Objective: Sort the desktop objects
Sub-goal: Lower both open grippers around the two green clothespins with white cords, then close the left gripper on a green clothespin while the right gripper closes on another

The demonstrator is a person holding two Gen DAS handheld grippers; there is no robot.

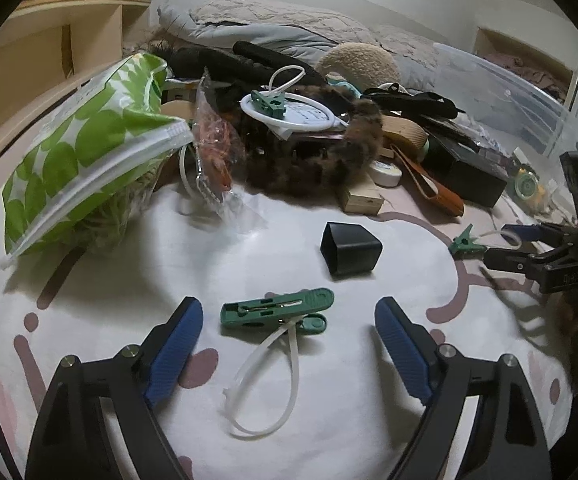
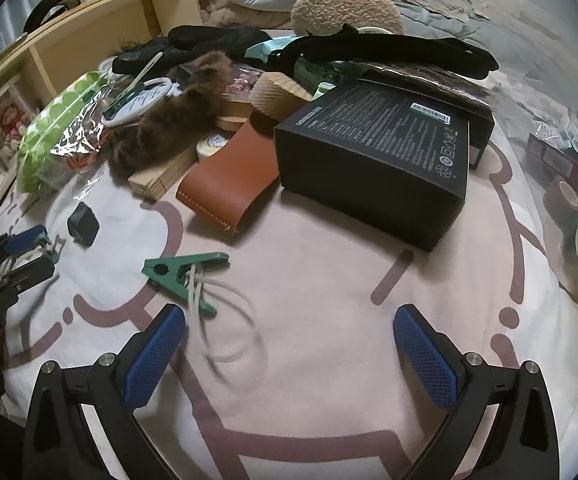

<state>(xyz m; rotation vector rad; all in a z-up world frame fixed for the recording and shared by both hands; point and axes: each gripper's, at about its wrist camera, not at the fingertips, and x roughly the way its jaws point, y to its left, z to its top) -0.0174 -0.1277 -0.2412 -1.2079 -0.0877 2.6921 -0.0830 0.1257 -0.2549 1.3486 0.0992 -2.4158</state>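
Tape roll (image 2: 562, 193) (brown) shows only beside right gripper (image 2: 289, 340).

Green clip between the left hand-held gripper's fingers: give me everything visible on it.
The green clip is a plastic clothespin-style peg, lying flat on the pink-and-white patterned cloth, long axis roughly left-right. Its mouth looks closed. A translucent white loop cord runs from its lower arm toward the camera. It sits between the open fingers of the left hand-held gripper, touching neither pad. A small black cap lies apart, beyond it.

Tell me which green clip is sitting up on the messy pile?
The green clip on the white ring atop the pile. The other two lie flat on the blanket: one between the left hand-held gripper's fingers, one further right.
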